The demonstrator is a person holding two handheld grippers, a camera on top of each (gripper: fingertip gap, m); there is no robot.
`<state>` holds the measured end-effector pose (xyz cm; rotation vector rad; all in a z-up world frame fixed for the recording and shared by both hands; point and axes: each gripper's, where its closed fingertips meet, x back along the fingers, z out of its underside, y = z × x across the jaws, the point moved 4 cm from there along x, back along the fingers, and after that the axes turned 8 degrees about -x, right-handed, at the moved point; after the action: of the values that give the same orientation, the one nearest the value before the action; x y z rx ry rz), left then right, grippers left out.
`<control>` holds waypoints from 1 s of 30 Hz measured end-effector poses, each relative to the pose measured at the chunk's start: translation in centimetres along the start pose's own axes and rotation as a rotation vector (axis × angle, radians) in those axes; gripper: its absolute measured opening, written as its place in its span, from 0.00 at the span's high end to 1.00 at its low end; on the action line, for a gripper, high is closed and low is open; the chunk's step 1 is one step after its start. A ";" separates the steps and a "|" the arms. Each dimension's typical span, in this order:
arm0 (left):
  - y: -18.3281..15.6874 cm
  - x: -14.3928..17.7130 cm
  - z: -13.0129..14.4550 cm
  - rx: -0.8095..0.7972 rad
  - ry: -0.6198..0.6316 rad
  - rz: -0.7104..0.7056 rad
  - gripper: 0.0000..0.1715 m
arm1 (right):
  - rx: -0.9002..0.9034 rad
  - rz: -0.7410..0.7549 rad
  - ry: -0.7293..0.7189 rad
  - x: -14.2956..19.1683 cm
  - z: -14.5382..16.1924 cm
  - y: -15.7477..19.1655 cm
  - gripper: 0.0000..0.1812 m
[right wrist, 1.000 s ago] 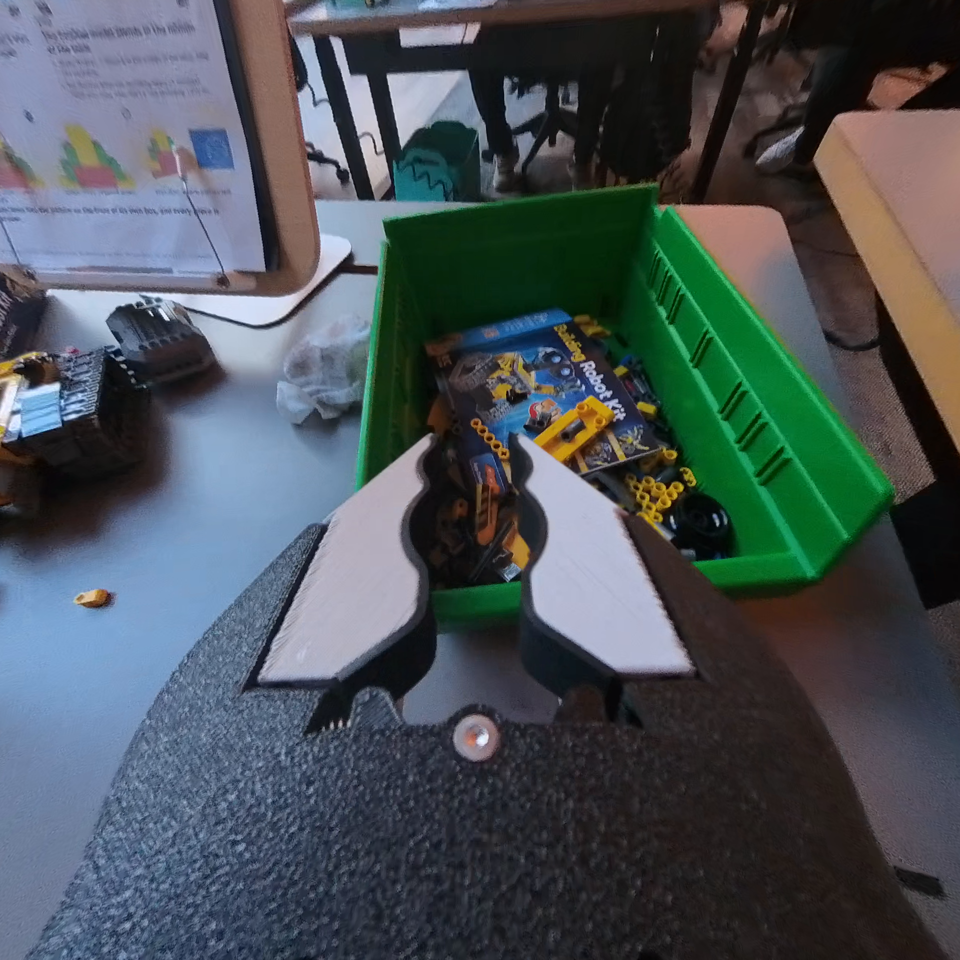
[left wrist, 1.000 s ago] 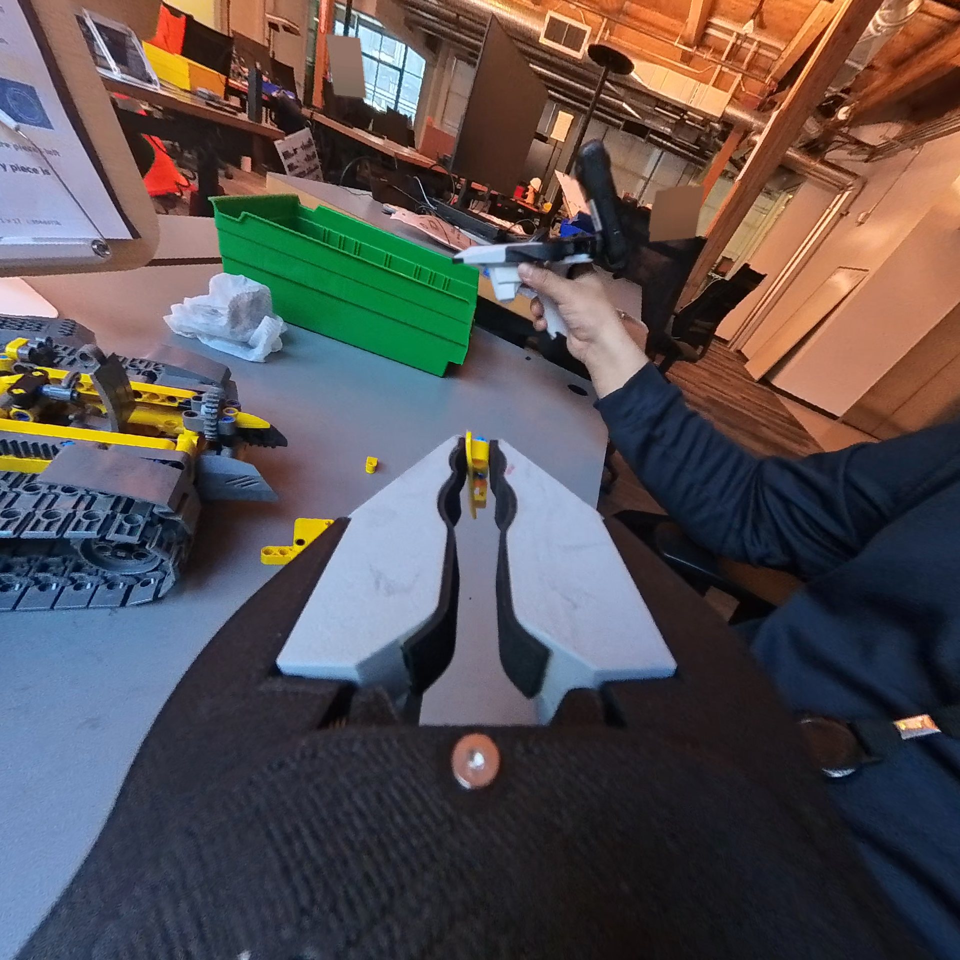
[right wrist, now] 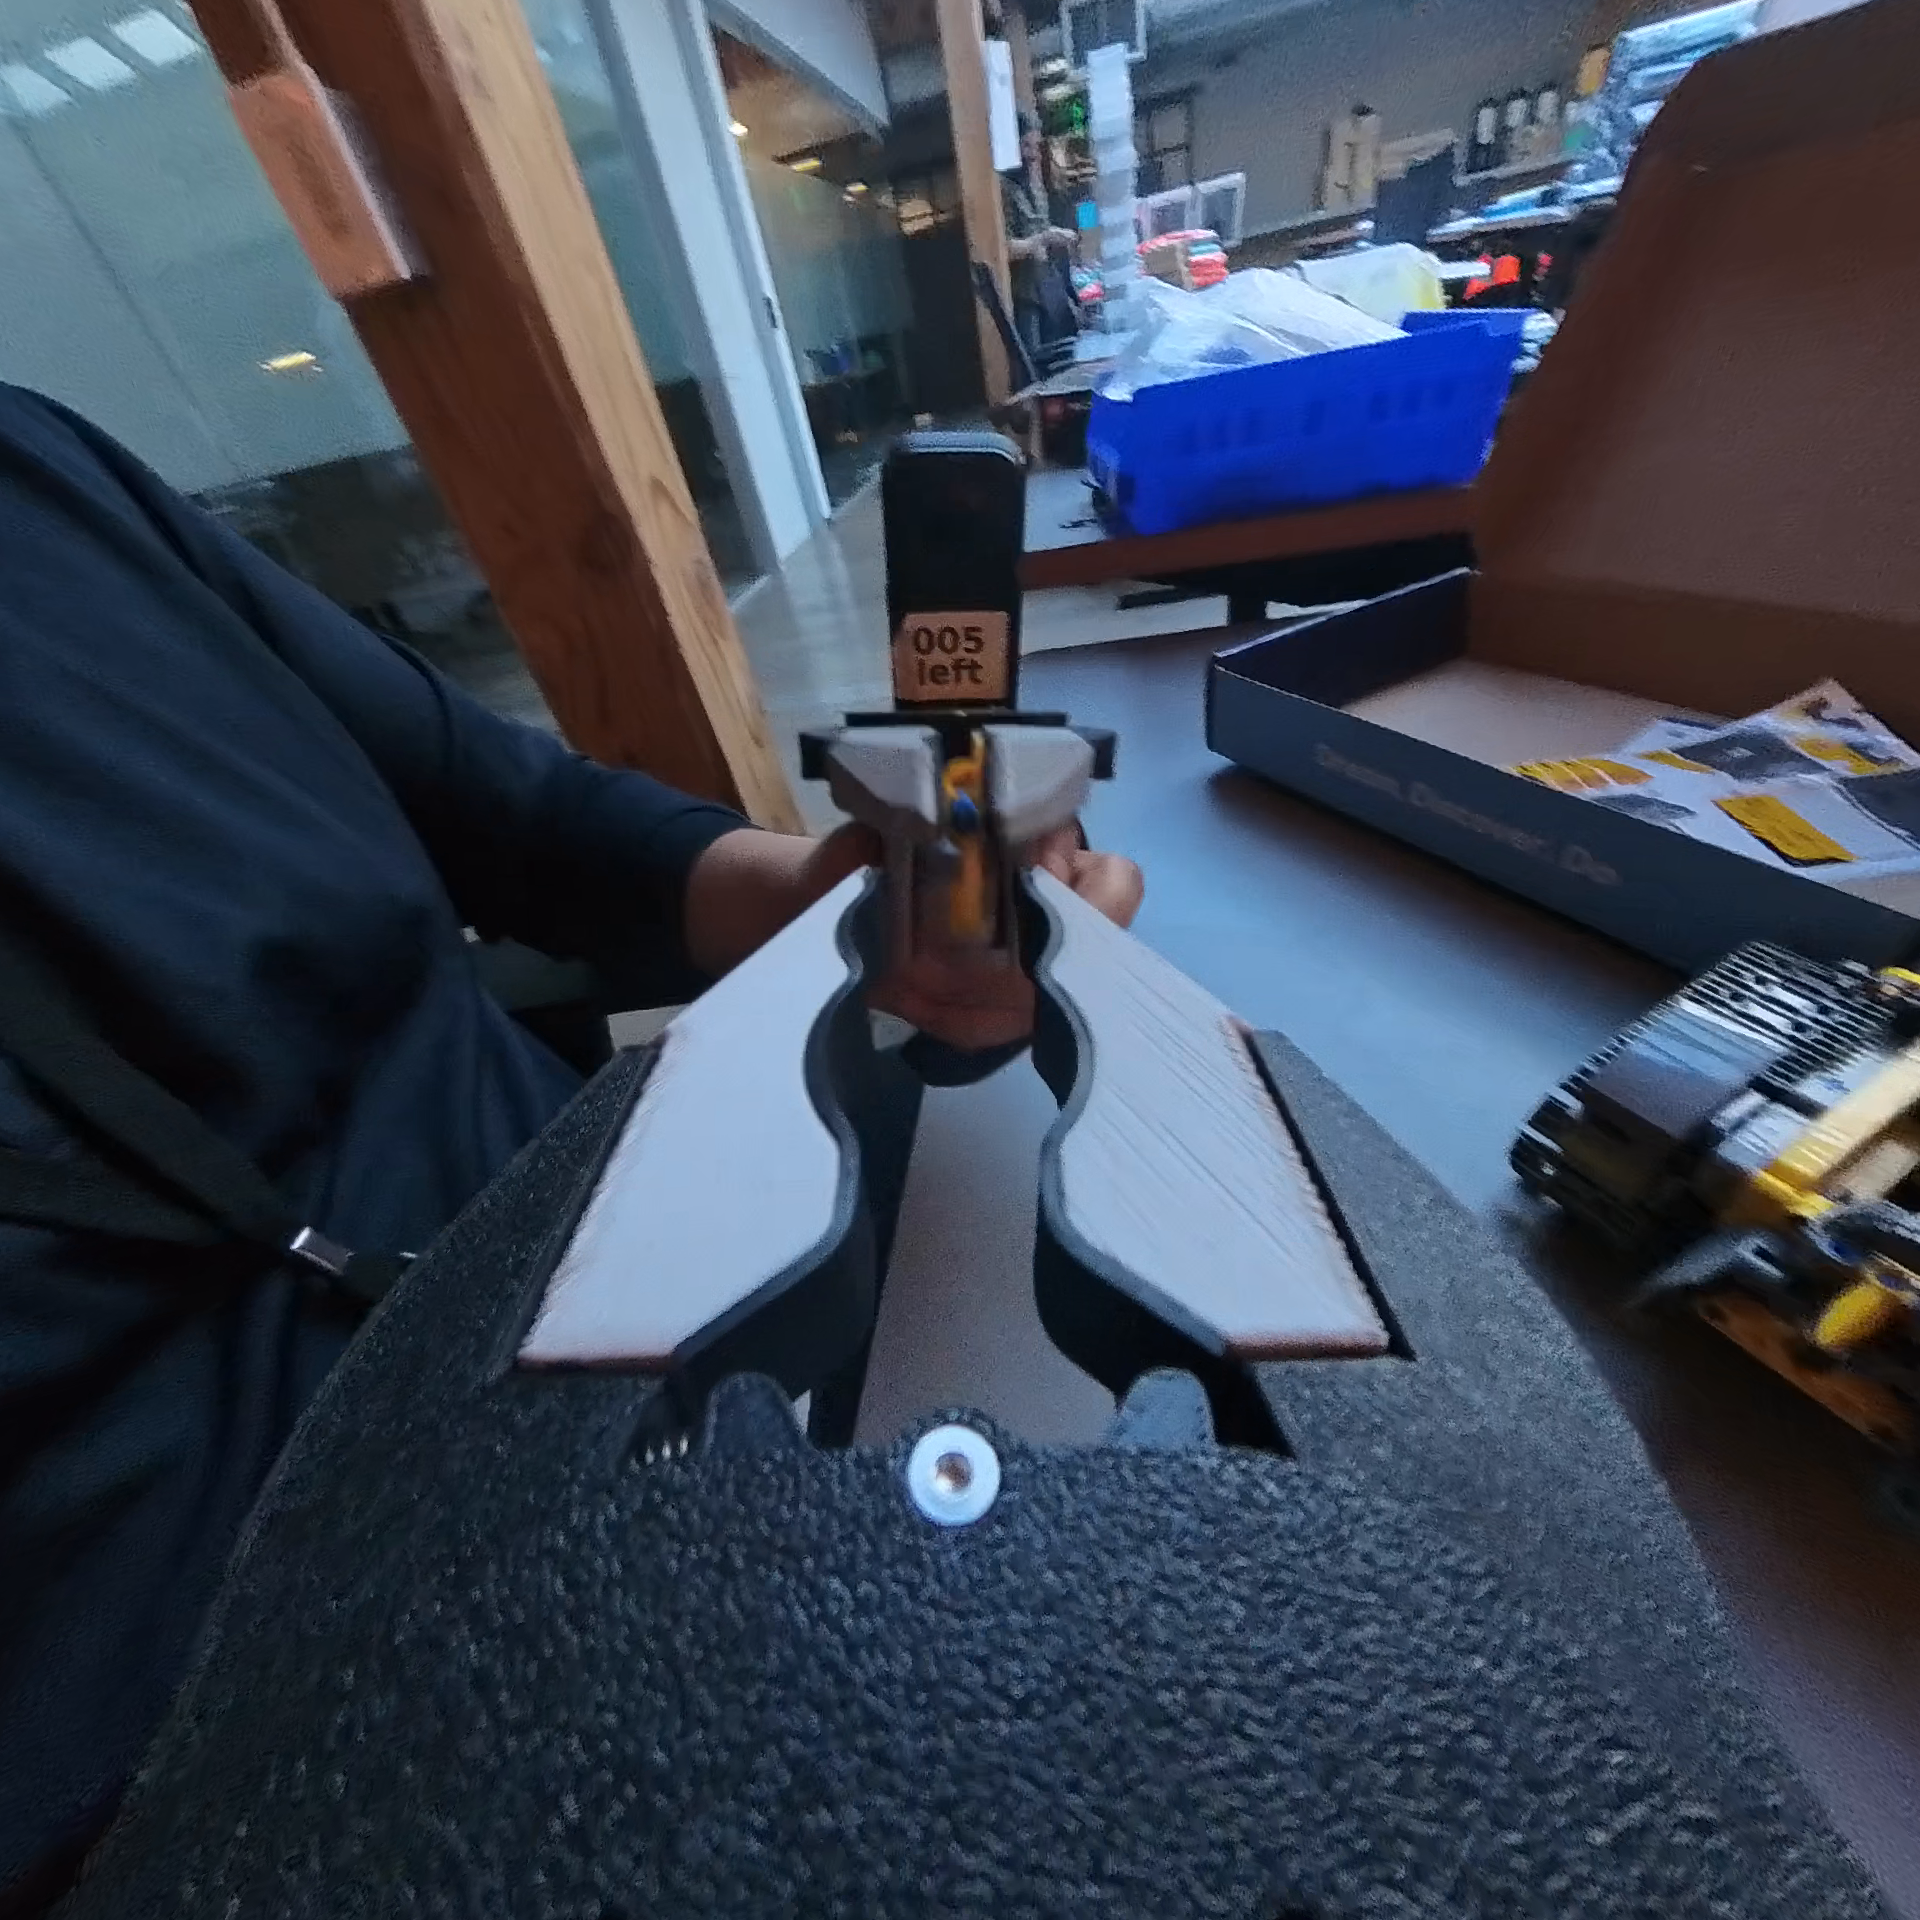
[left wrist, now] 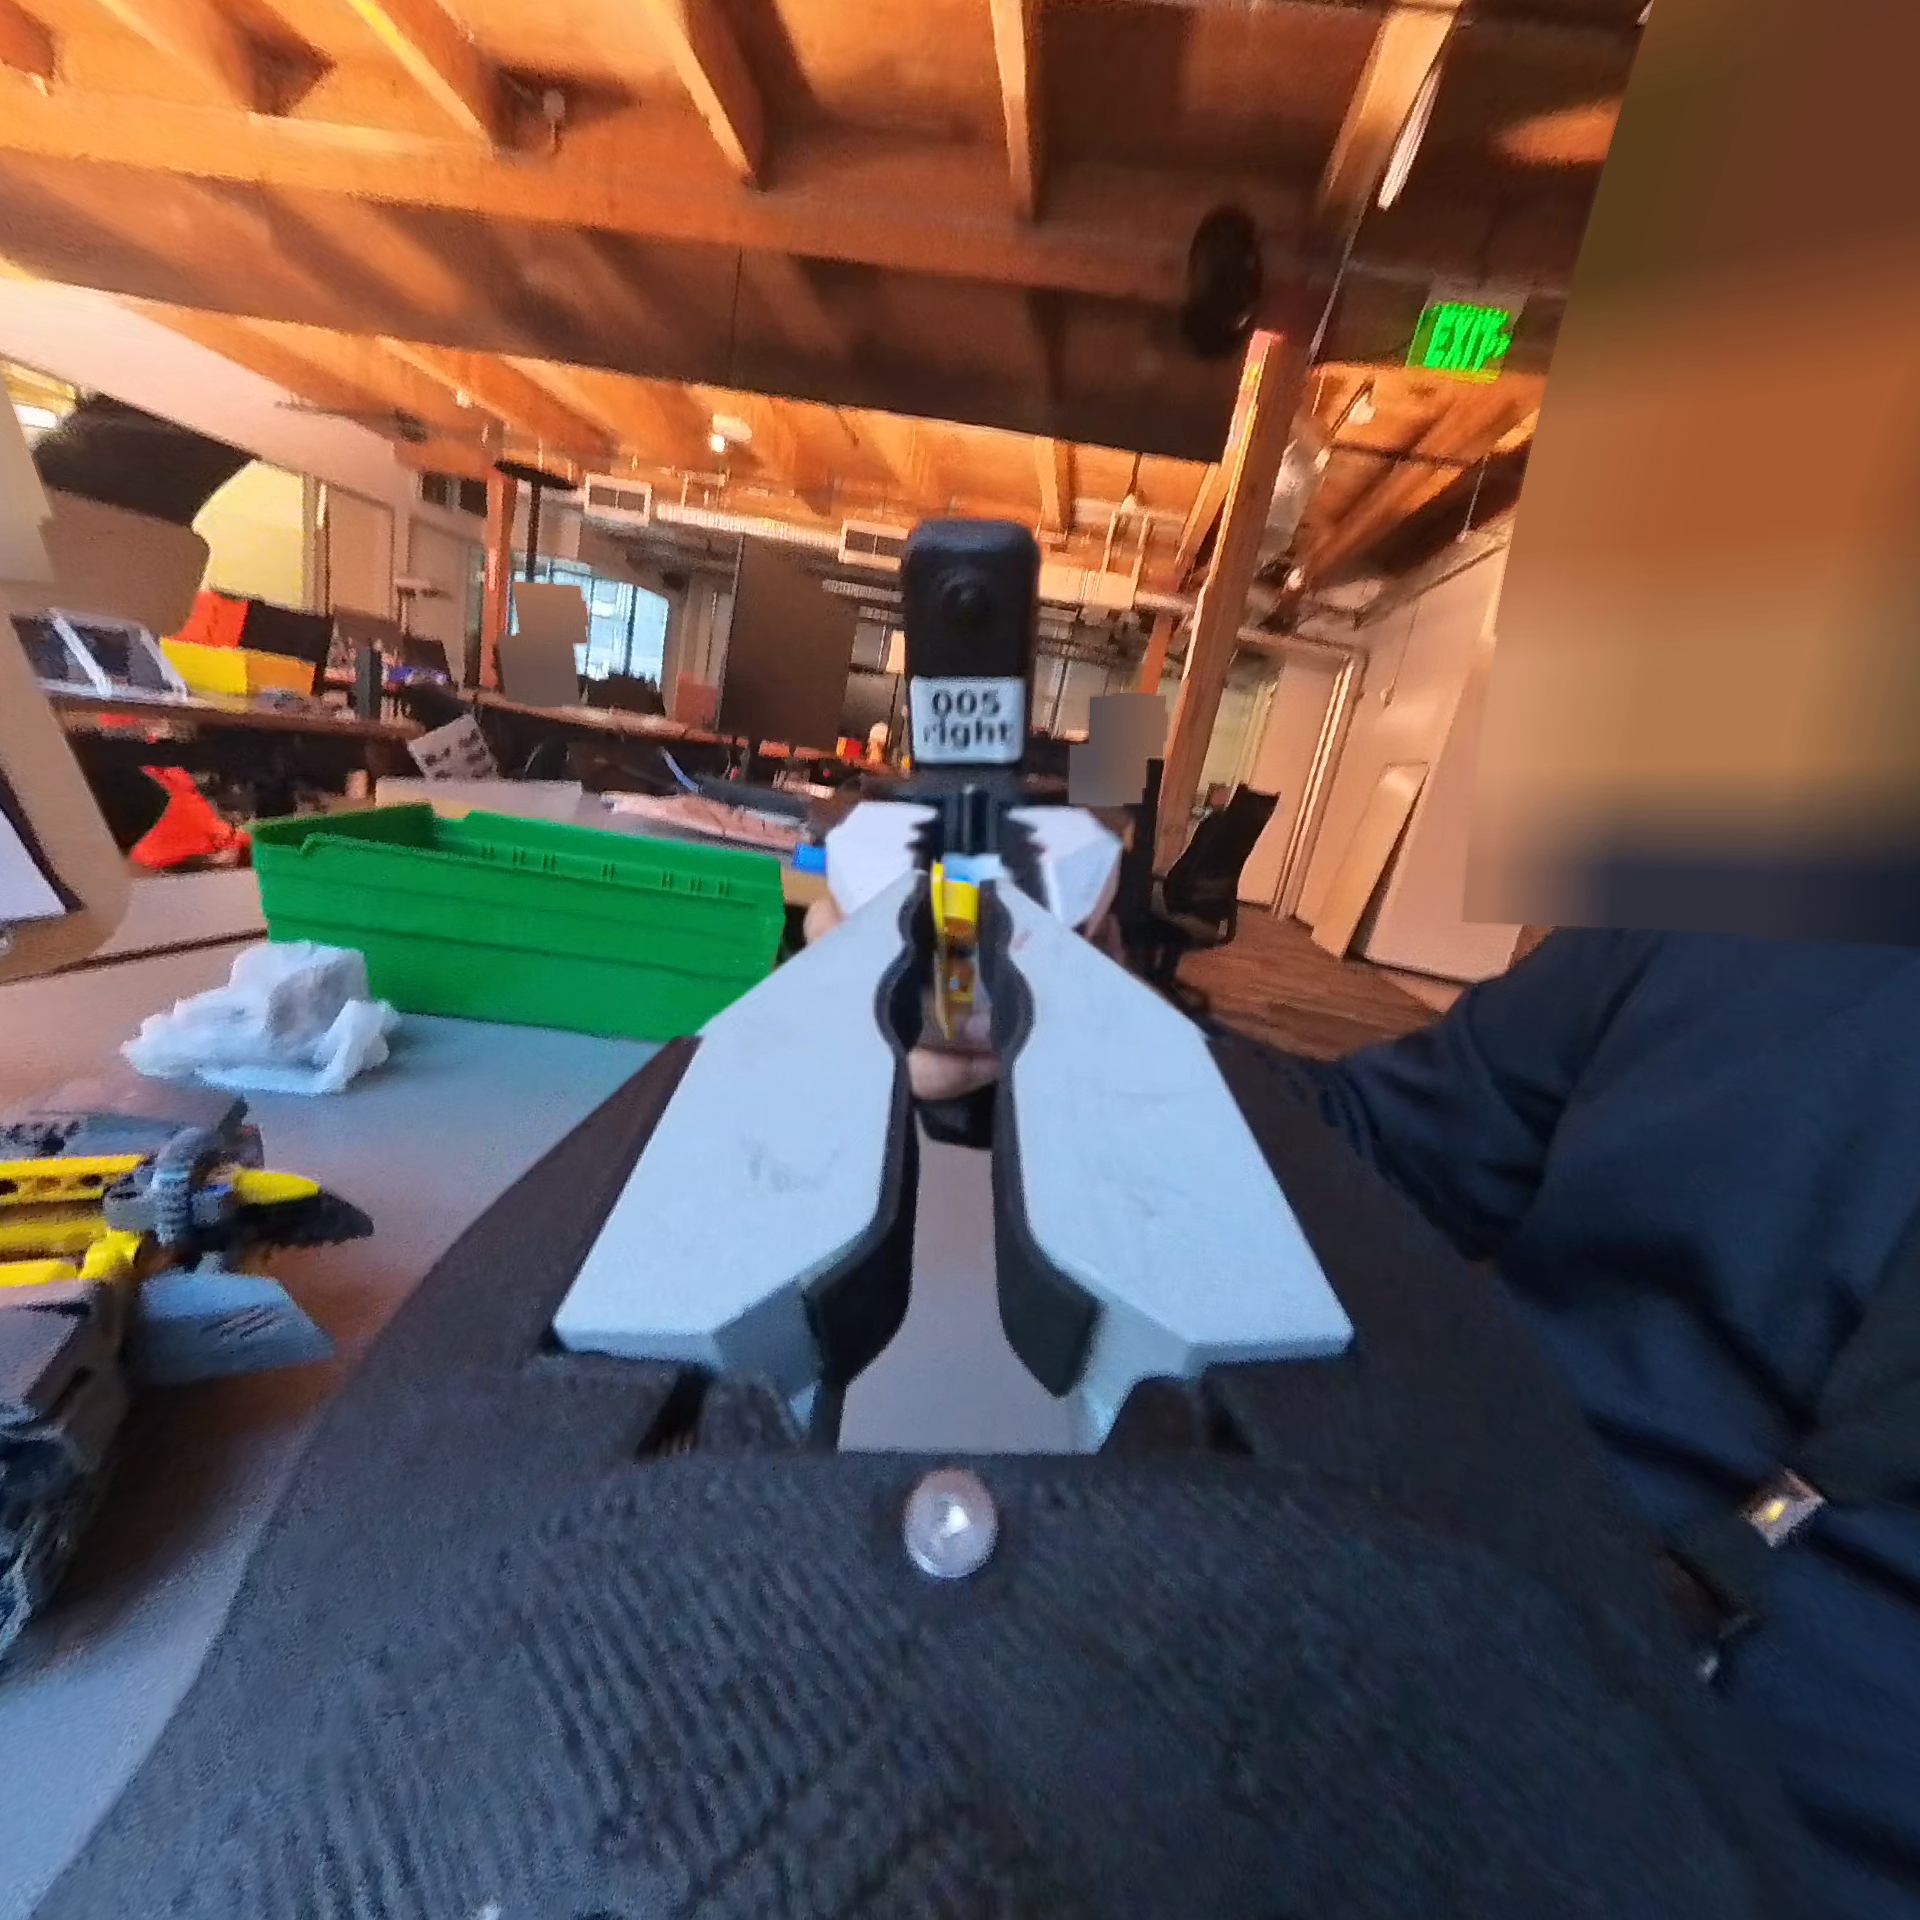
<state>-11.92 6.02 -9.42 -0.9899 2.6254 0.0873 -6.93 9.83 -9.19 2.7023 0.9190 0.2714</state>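
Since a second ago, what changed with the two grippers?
The right gripper swung away from above the green bin to face the left gripper tip to tip, open and empty. The left stays shut on the yellow piece.

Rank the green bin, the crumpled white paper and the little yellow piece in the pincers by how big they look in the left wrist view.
1. green bin
2. crumpled white paper
3. yellow piece, pinched by the left gripper. It sits nearest the camera yet looks smallest, so the order is safe.

bin green | piece yellow (blue tip) | sleeve navy
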 end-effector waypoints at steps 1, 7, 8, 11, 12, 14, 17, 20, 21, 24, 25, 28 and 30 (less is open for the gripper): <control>0.0 -0.2 0.3 -0.007 0.019 -0.008 0.97 | 0.001 0.009 0.010 -0.1 0.2 0.0 0.88; 0.3 -0.6 0.3 0.055 0.062 -0.044 0.97 | -0.014 0.052 0.036 -0.4 0.9 -0.9 0.97; 0.4 -0.5 0.2 0.062 0.075 -0.052 0.94 | -0.031 0.058 0.020 -0.3 0.8 -1.1 0.97; 0.5 -0.5 0.2 0.029 0.158 -0.055 0.87 | -0.123 0.011 -0.070 0.3 0.2 -1.7 0.97; 0.5 -0.4 0.0 0.007 0.171 -0.061 0.86 | -0.157 -0.018 -0.104 0.5 0.0 -1.7 0.97; 0.5 -0.2 -0.4 -0.019 0.190 -0.065 0.88 | -0.201 -0.073 -0.159 0.8 -0.3 -1.8 0.97; 0.8 0.1 -0.7 -0.012 0.207 -0.075 0.89 | -0.221 -0.124 -0.162 0.4 0.0 -1.5 0.97; 0.7 0.3 -0.8 -0.012 0.221 -0.064 0.94 | -0.222 -0.154 -0.132 -0.4 0.5 -1.2 0.97; 0.6 0.3 -0.8 -0.018 0.223 -0.047 0.97 | -0.227 -0.161 -0.130 -0.5 0.6 -1.1 0.97; 0.4 0.3 -0.8 -0.029 0.242 -0.037 0.97 | -0.237 -0.178 -0.134 -0.6 0.8 -1.1 0.97; 0.4 0.4 -0.8 -0.031 0.253 -0.033 0.97 | -0.232 -0.179 -0.133 -0.6 0.8 -1.1 0.97; 0.1 0.3 -0.9 -0.020 0.282 -0.013 0.97 | -0.214 -0.203 -0.135 -0.5 0.8 -0.9 0.97; -0.3 0.1 -1.3 -0.015 0.283 0.008 0.96 | -0.228 -0.249 -0.159 -0.3 0.6 -0.6 0.97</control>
<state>-12.14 5.47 -8.24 -1.0659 2.8866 -0.0341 -7.35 9.92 -9.98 2.3368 1.0908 0.1007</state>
